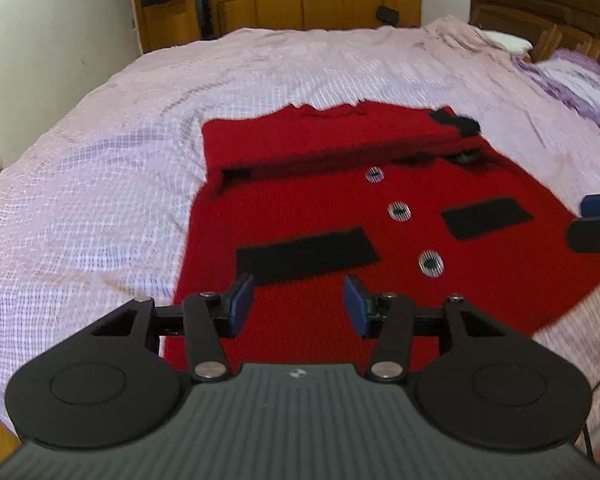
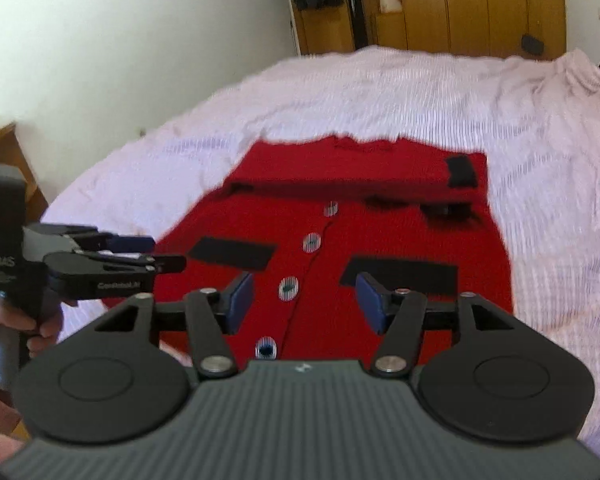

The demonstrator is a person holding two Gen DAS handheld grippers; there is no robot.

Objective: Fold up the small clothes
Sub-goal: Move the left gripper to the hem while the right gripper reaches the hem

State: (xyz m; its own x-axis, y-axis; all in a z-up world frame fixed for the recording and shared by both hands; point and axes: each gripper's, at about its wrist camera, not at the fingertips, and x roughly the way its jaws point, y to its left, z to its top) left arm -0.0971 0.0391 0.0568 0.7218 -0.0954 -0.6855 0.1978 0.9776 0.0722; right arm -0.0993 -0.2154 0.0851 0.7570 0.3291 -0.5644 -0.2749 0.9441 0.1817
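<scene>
Both the left gripper [image 1: 299, 306] and right gripper [image 2: 305, 303] are hovering open-jawed and empty over the red cardigan [image 1: 340, 216] lying on the bed [image 1: 100, 160]

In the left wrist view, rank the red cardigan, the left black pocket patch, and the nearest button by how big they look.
1. Red cardigan
2. Left pocket patch
3. Nearest button

Nearness to the camera does not change this order.

"DAS" on left gripper [image 2: 156, 254]
</scene>
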